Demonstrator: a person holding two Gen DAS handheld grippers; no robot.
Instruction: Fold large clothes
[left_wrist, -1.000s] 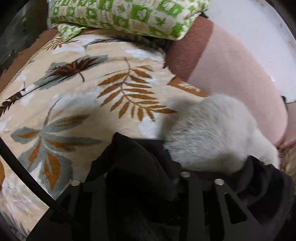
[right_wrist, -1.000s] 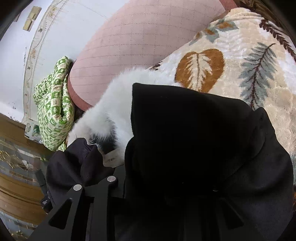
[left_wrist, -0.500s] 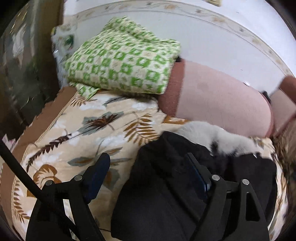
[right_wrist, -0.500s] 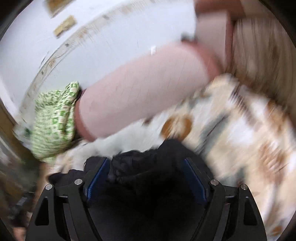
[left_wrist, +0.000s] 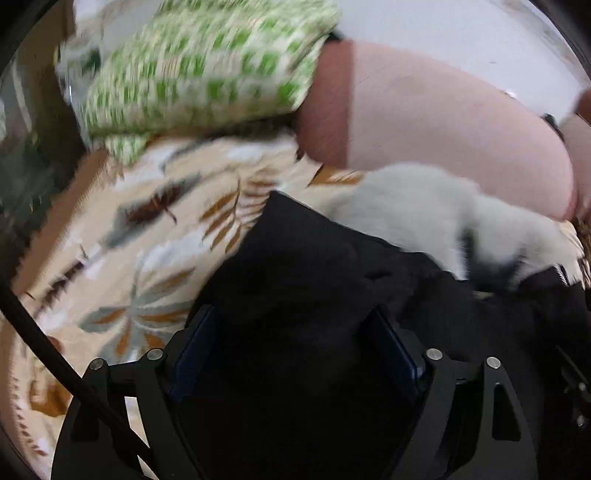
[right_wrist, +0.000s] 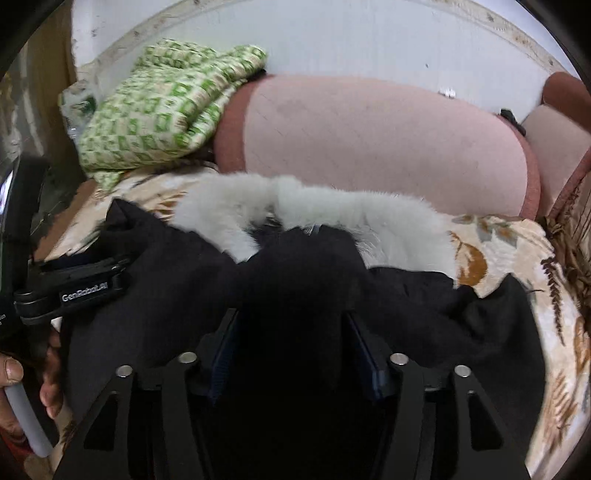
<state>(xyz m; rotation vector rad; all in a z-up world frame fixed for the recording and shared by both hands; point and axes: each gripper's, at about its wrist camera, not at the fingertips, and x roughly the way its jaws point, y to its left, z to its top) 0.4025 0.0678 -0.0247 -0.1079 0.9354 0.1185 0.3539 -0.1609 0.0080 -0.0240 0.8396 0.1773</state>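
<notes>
I had L claw (left_wrist: 291, 347) & R claw (right_wrist: 291, 350) both released over black coat (right_wrist: 424, 306) on bed (right_wrist: 509, 243), mid-fold; next I'd judge: regrip hem, fold again

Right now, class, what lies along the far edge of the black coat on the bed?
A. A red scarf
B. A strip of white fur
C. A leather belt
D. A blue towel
B: in the right wrist view a strip of white fur runs along the far edge of the black coat, just in front of the pink bolster.
</notes>
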